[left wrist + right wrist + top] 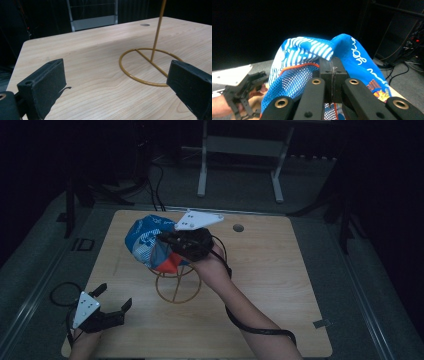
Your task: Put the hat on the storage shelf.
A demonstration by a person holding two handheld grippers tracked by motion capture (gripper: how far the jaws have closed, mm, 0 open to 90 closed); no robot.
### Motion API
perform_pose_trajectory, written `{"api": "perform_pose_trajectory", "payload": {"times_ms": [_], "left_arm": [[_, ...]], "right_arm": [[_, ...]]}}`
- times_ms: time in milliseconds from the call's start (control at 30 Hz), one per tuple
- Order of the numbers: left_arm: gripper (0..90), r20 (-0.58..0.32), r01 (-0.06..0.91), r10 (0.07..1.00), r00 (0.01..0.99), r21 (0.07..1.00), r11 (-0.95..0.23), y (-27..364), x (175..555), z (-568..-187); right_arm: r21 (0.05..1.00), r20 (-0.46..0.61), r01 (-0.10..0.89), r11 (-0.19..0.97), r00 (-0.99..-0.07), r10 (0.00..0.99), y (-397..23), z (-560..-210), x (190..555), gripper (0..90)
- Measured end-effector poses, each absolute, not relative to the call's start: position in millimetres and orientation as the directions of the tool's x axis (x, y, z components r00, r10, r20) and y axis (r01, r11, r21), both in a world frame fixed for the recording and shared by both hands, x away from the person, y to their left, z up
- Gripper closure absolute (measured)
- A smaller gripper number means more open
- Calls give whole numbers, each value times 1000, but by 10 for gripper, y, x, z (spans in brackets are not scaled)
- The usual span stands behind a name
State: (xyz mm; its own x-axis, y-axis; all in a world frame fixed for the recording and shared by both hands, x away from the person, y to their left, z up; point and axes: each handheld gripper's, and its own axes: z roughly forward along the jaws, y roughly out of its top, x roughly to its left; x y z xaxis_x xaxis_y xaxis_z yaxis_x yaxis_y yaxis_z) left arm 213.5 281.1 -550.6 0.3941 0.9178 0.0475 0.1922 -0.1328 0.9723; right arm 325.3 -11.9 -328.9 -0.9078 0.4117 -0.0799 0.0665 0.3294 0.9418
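Nearest to me, at the desk's near left corner, the left gripper sits low over the wood in the person's left hand, its grey three-cornered plate on top and its cable looping off the desk's left edge. Its fingers are spread wide with only bare desk between them; in the left gripper view they frame the round base of the yellow wire stand, which lies just ahead of them and apart from them.

The stand is set a little left of the desk's middle, a flat ring crossed by a bar, with a thin upright rod rising from it.

Above the stand, the right gripper is held up off the desk by the person's right forearm, which reaches in from the near edge. Its fingers are pressed together, pinching a fold of the blue cap. The cap is blue with white stripes and white lettering, a mesh panel, and an orange patch on the underside. It hangs in the air from that pinch, over the top of the stand toward the far left part of the desk; whether it touches the rod I cannot tell.

A small round hole is set in the desk near its far edge.
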Motion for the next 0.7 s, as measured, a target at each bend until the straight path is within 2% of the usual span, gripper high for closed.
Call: {"api": "perform_pose_trajectory", "payload": {"times_ms": [200, 700], "left_arm": [[27, 53, 193, 920, 389, 972, -137, 2812, 2146, -5528], [28, 36, 190, 919, 393, 974, -120, 2820, 2142, -5549]], "right_arm": [[937, -43, 96, 335, -922, 384, -127, -3416, 3260, 899], [926, -26, 118, 358, -927, 373, -113, -3659, 3223, 898]]}}
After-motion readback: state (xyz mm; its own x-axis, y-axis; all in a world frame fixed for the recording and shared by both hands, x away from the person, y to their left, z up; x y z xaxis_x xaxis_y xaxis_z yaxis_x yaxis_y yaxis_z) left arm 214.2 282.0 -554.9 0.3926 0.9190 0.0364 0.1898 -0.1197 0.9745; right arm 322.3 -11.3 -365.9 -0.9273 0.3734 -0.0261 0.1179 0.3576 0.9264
